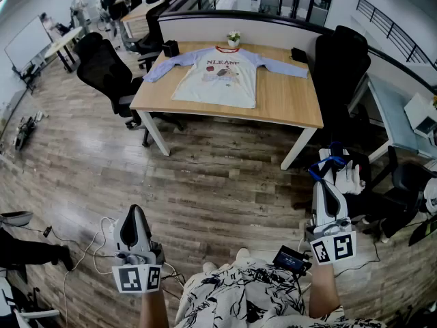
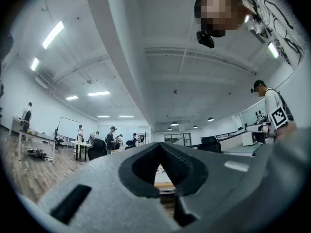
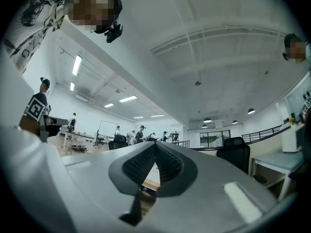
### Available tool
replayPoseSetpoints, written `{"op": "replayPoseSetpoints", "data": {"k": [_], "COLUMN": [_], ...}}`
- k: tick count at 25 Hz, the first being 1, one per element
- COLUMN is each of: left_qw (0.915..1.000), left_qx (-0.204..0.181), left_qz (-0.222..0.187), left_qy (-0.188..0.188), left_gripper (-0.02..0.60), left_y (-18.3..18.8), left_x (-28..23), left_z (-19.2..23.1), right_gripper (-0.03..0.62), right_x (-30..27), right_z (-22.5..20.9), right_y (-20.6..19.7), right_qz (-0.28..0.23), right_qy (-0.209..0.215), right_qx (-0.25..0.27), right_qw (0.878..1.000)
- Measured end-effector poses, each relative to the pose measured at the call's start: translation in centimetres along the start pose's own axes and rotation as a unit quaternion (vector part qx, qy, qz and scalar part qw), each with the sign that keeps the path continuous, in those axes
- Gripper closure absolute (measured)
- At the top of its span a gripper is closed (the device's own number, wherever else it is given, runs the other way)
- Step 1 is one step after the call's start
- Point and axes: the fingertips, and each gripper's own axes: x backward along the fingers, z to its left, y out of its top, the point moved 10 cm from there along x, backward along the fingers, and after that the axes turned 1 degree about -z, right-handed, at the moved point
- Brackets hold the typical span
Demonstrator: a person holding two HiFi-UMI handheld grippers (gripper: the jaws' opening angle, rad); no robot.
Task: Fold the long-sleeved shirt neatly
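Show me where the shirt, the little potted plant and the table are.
shirt (image 1: 217, 82), head view, middle of its front.
potted plant (image 1: 233, 39), head view, on its flowers.
table (image 1: 290, 104), head view, bare wood right of the shirt.

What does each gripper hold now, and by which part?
Nothing. The left gripper and right gripper are shut and empty; the shirt lies spread on the table, away from both.

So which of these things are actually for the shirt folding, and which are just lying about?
For the job: white long-sleeved shirt with pale blue sleeves, flat on the light wooden table; left gripper and right gripper, both shut and empty.

Just lying about: small potted plant with white flowers; black office chair; small black box on the table.
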Motion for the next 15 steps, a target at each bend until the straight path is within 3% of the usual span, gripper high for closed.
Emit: {"op": "replayPoseSetpoints", "data": {"k": [7, 10, 15], "left_qw": [0.9998, 0.9998, 0.9999], "left_qx": [0.019, 0.011, -0.005], "left_qz": [0.008, 0.015, 0.014], "left_qy": [-0.001, 0.002, 0.003], "left_gripper": [0.583, 0.583, 0.570], "left_y": [-0.3, -0.2, -0.5], "left_x": [-0.3, -0.2, -0.1], "left_z": [0.0, 0.0, -0.4], "right_gripper": [0.594, 0.592, 0.589], "right_x": [-0.3, 0.1, -0.1], "right_z": [-0.1, 0.0, 0.1], "right_y": [-0.3, -0.7, -1.3], "right_qz": [-0.011, -0.015, 0.006], "right_qy": [0.002, 0.012, 0.011], "right_qx": [-0.025, -0.053, -0.037], "right_qw": [1.000, 0.998, 0.999]}}
